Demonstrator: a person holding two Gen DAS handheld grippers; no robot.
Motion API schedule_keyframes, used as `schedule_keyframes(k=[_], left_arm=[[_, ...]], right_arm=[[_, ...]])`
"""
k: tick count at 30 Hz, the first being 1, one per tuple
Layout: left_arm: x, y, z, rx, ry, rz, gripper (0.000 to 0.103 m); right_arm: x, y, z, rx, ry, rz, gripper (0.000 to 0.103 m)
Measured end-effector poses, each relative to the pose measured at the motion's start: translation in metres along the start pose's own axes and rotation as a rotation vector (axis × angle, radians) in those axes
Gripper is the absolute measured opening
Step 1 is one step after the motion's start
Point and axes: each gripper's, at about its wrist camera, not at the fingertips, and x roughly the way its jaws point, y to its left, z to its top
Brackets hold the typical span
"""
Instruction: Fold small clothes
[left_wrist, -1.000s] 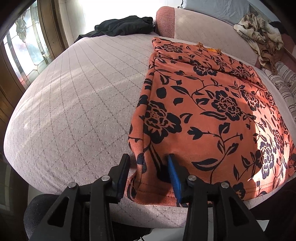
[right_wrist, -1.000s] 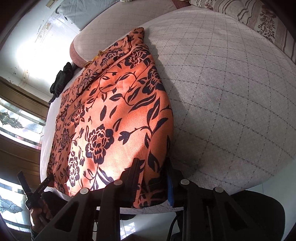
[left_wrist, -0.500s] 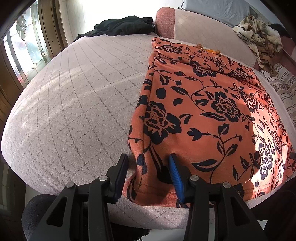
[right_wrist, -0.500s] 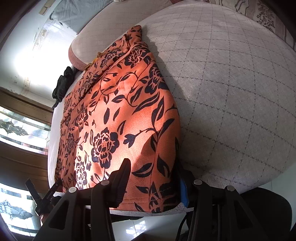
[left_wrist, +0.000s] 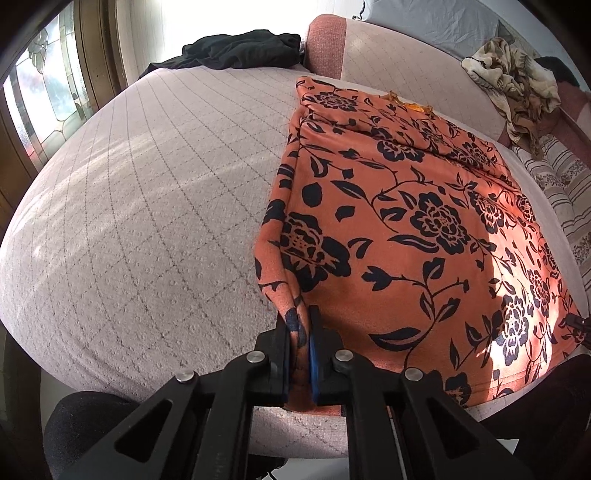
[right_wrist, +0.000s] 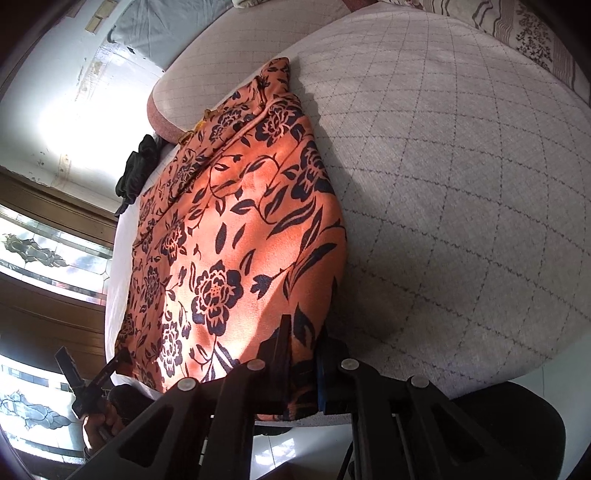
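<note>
Left wrist: my left claw (left_wrist: 300, 334) pinching garment (left_wrist: 417, 221) near-left corner.
Right wrist: my right claw (right_wrist: 303, 363) closing on near-right corner.
Next: lift both corners evenly.

Counts: one orange floral garment (left_wrist: 424, 229) laid flat on one quilted mattress (left_wrist: 129, 221). Two grippers: left gripper (left_wrist: 300, 325) and right gripper (right_wrist: 303, 339), one on each near corner of the garment. One black clothes pile (left_wrist: 240, 50) at the far edge. One crumpled beige patterned cloth (left_wrist: 513, 77) at the far right. One striped pillow (left_wrist: 565, 199) along the right side. One person's hand (right_wrist: 99, 424) visible, in the right wrist view.
</note>
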Motion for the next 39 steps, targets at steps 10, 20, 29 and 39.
schedule_keyframes(k=[10,20,29,39], left_arm=[[0.001,-0.002,0.000,0.008,-0.012,0.007,0.026],[-0.020,-0.003,0.014,0.016,-0.080,-0.038,0.006],[-0.005,0.004,0.019,-0.033,-0.032,-0.040,0.006],[0.002,0.005,0.015,-0.031,-0.020,-0.043,0.006]], right_arm=[[0.003,-0.001,-0.002,0.013,-0.009,0.034,0.066],[-0.007,-0.002,0.005,0.003,-0.017,0.014,0.009],[-0.020,0.004,0.019,0.007,-0.067,0.097,0.009],[-0.006,-0.005,0.019,0.026,-0.032,0.103,0.009]])
